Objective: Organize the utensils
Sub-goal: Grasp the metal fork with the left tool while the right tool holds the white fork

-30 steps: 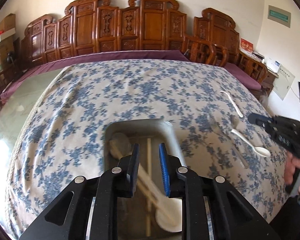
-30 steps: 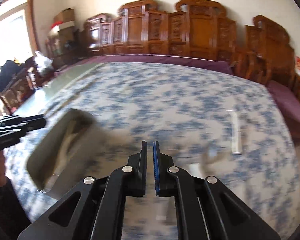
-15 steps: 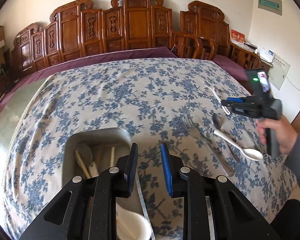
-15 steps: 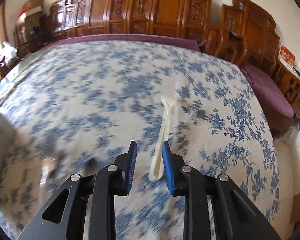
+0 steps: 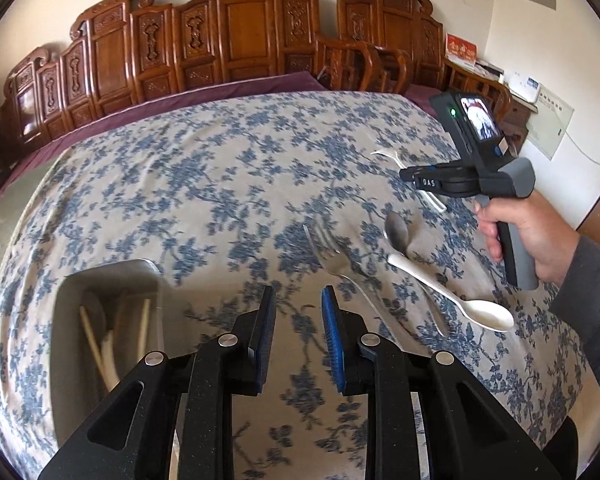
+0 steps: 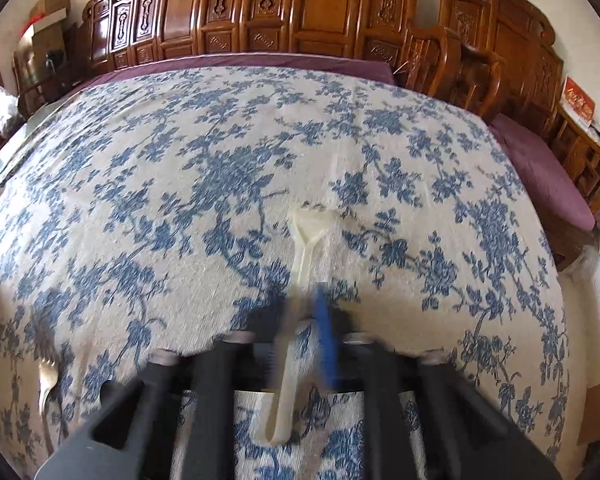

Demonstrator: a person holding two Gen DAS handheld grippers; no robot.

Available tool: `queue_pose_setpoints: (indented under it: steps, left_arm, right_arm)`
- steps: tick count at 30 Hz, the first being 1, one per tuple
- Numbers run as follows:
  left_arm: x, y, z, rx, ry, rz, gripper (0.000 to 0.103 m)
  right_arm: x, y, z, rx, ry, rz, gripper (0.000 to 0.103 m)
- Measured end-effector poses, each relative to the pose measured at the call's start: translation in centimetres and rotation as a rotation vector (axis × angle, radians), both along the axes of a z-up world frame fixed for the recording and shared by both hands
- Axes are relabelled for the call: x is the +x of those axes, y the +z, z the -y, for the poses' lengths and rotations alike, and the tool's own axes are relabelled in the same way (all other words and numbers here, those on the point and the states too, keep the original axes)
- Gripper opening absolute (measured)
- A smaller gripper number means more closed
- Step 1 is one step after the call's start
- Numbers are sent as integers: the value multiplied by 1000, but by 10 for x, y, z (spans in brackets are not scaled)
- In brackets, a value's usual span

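Observation:
My left gripper (image 5: 296, 312) is open and empty above the blue floral cloth, just right of a metal tray (image 5: 66, 360) that holds chopsticks and white spoons. A metal fork (image 5: 332, 260), a metal spoon (image 5: 396, 232) and a white plastic spoon (image 5: 460, 304) lie to its right. My right gripper (image 5: 410, 176) hovers low over a white plastic fork (image 5: 388, 155) further back. In the right wrist view that white fork (image 6: 306, 248) lies lengthwise between my blurred right gripper's (image 6: 300, 332) fingers, which stand a little apart on either side of its handle.
Carved wooden chairs (image 5: 236, 40) line the far side of the table. A purple undercloth (image 6: 540, 168) shows at the far and right edges. The metal fork (image 6: 46, 384) shows at the lower left of the right wrist view.
My left gripper moved right, off the tray and toward the loose utensils. My right gripper swung from the tray side to the white fork and came down around its handle.

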State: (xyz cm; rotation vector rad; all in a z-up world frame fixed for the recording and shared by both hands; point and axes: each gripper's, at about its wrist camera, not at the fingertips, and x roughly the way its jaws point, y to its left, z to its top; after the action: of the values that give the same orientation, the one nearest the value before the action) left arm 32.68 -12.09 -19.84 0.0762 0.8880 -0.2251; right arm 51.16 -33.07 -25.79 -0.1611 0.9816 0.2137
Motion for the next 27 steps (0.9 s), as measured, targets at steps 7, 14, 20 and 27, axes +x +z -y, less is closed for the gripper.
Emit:
queue_pose_setpoints:
  steps: [7, 14, 20, 27]
  left_arm:
    - [4, -13, 24, 1, -26, -25, 22]
    - [21, -37, 43, -9, -39, -84, 24]
    - [39, -54, 55, 5, -21, -115, 24]
    - [51, -65, 60, 29, 9, -141, 29]
  right_arm:
    - [-54, 26, 19, 29, 22, 23, 9]
    - [-113, 42, 25, 41, 69, 55, 9]
    - [-139, 44, 26, 61, 100, 58, 9]
    - [-150, 48, 33, 106, 110, 66, 9]
